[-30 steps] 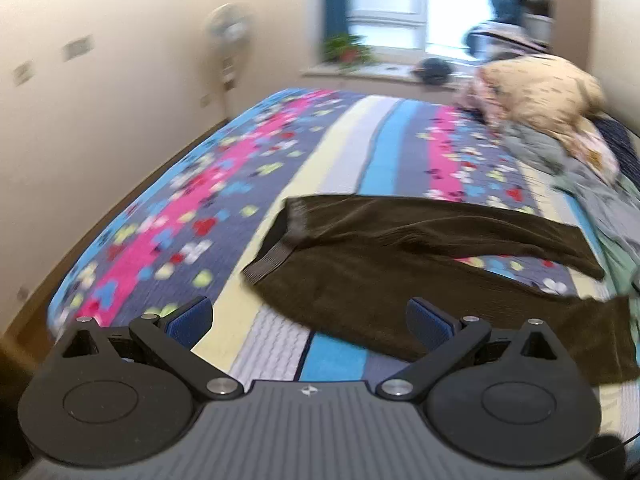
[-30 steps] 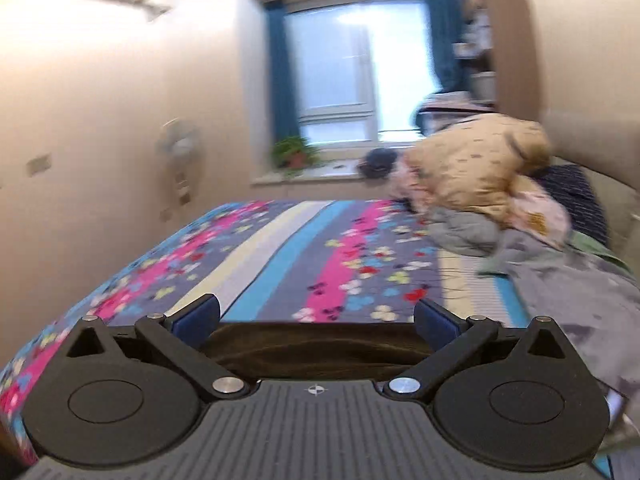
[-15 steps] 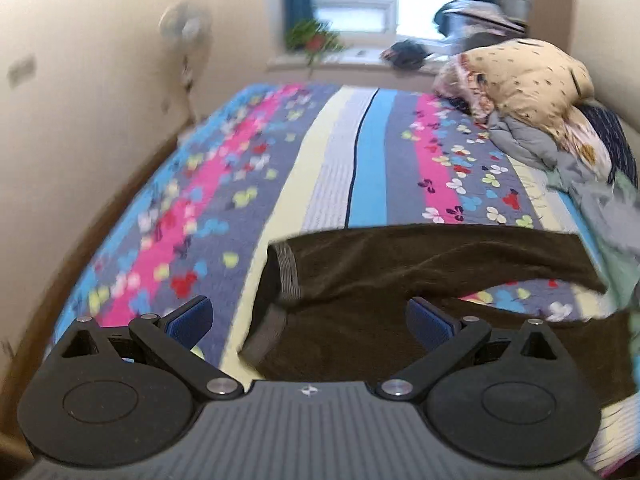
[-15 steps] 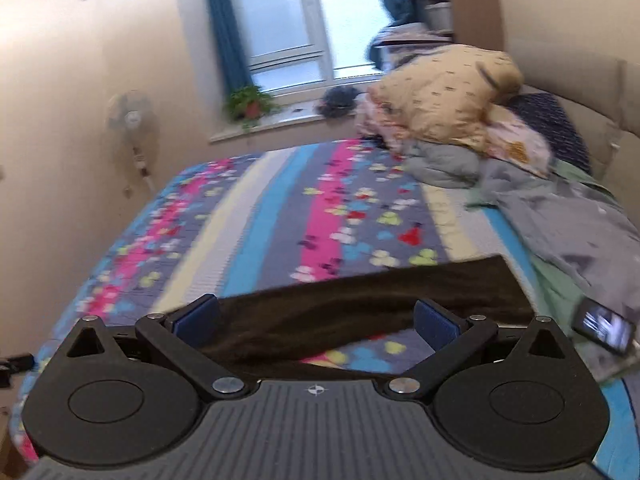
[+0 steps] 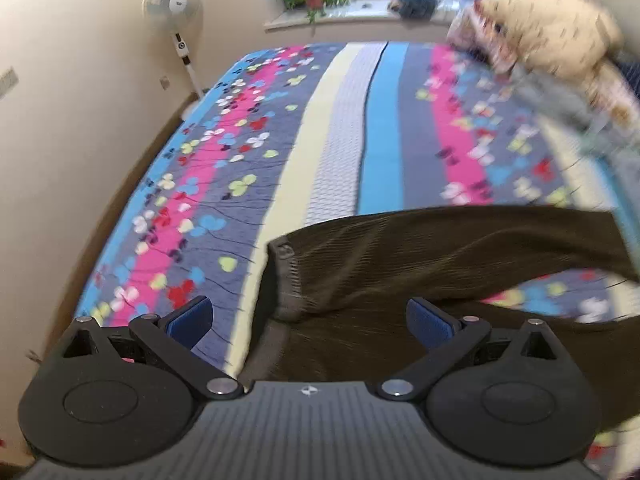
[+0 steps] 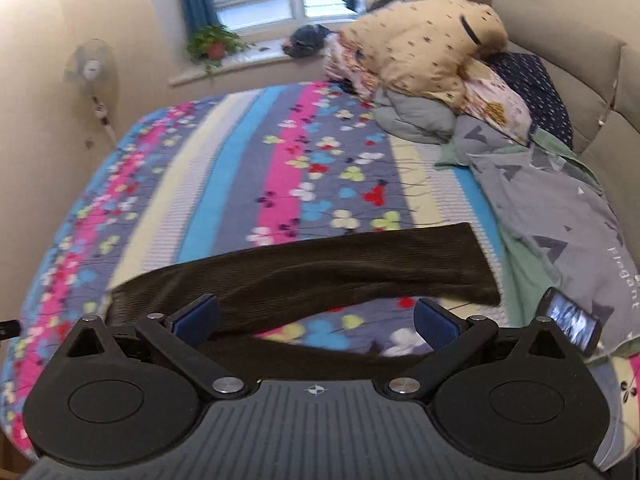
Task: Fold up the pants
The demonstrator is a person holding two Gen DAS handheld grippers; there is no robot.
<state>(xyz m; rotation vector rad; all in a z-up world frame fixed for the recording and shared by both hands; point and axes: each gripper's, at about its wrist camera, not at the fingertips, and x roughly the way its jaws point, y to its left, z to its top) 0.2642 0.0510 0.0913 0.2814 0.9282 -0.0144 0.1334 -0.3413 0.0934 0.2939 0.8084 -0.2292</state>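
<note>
Dark brown ribbed pants (image 5: pixel 420 256) lie flat across the near part of the striped floral bed cover (image 5: pixel 344 132), waistband to the left, two legs spread apart to the right. My left gripper (image 5: pixel 308 320) is open and empty, hovering above the waistband end. In the right wrist view the far pant leg (image 6: pixel 320 268) stretches across the bed and the near leg runs under my right gripper (image 6: pixel 316 322), which is open and empty above the gap between the legs.
A pile of pillows and quilts (image 6: pixel 432 60) sits at the head of the bed on the right, with a grey duvet (image 6: pixel 560 208) and a phone (image 6: pixel 572 322) beside the pant cuffs. A standing fan (image 5: pixel 176 20) and wall are on the left.
Both grippers have moved in over the bed and tilted down, so the pants sit closer under them. Both stay open. The pants have not moved.
</note>
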